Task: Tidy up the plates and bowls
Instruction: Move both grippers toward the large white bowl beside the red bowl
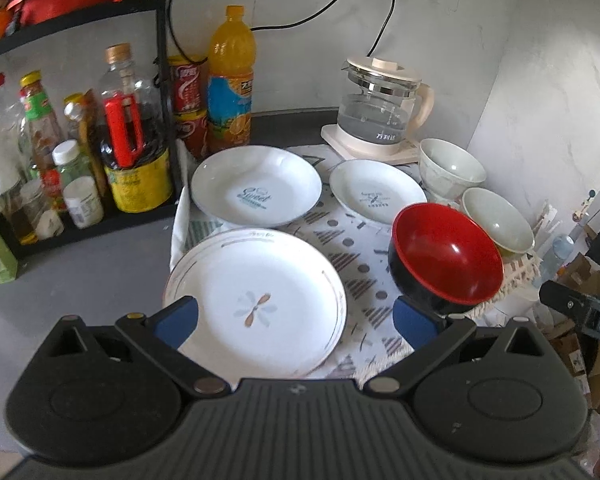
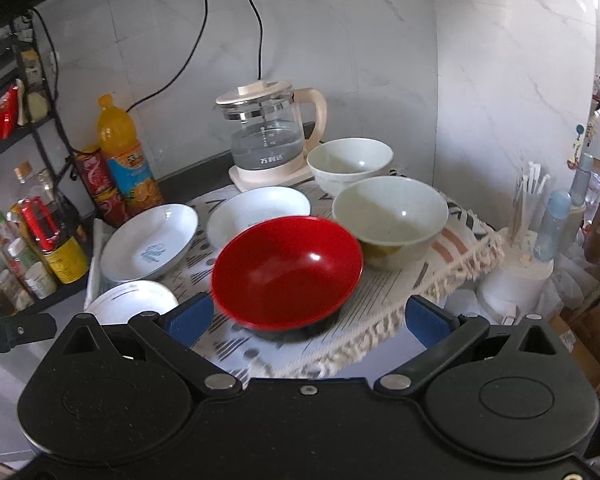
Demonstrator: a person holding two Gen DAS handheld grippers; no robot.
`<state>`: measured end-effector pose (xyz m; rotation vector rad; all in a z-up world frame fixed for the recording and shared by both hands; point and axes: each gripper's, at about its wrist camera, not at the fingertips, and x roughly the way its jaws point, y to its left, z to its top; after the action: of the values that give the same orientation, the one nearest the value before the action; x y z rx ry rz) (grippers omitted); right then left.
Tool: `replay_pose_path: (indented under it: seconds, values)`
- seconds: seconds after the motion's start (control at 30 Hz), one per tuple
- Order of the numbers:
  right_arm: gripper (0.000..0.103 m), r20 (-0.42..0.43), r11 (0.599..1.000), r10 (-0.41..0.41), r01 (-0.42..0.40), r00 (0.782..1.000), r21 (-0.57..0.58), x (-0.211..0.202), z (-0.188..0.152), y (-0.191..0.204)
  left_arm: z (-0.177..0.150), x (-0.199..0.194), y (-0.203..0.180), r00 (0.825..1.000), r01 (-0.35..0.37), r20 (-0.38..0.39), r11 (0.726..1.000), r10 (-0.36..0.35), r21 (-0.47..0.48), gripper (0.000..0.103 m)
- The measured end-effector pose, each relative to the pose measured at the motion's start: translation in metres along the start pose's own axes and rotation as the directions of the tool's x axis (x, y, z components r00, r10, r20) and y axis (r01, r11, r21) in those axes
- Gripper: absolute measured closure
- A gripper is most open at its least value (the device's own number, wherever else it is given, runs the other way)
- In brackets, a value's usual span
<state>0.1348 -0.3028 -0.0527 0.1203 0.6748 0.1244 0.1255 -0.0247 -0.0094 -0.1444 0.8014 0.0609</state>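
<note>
Left gripper (image 1: 296,320): fingers apart, empty, over flat white flower-print plate (image 1: 256,300).
Right gripper (image 2: 308,316): apart, empty, before glossy red-and-black bowl (image 2: 288,270).
Risk: bowl, near fringed patterned cloth's (image 2: 384,320) edge, may slide off if nudged.

Bowl (image 2: 287,273) red inside, black outside; near plate (image 1: 256,304) white with flower motif; cloth (image 1: 360,264) white, grey geometric print.

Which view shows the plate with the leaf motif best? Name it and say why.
The left wrist view: the leaf-motif plate lies whole and close between the open left gripper fingers, motif legible. The right wrist view shows only a sliver at lower left, cut off by the right gripper.
</note>
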Motion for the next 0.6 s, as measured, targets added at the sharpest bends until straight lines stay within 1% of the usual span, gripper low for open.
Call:
replay_pose_path:
  seconds: [0.17,0.47,0.6]
  values:
    - [0.0,-0.01,1.0,0.0,0.0,1.0,-0.014,0.029,0.025,-0.013,0.022,0.025,-0.016,1.0,-0.007,-0.012,0.999,0.006,-0.034,0.001]
    - [0.0,-0.037,1.0,-0.009,0.009,0.999,0.002,0.077,0.059,-0.05,0.059,0.067,-0.049,1.0,-0.009,-0.02,0.999,0.008,-0.038,0.001]
    - [0.0,-0.05,1.0,-0.01,0.01,0.999,0.012,0.093,0.07,-0.067,0.072,0.083,-0.067,1.0,0.006,-0.028,0.999,-0.007,-0.041,0.002]
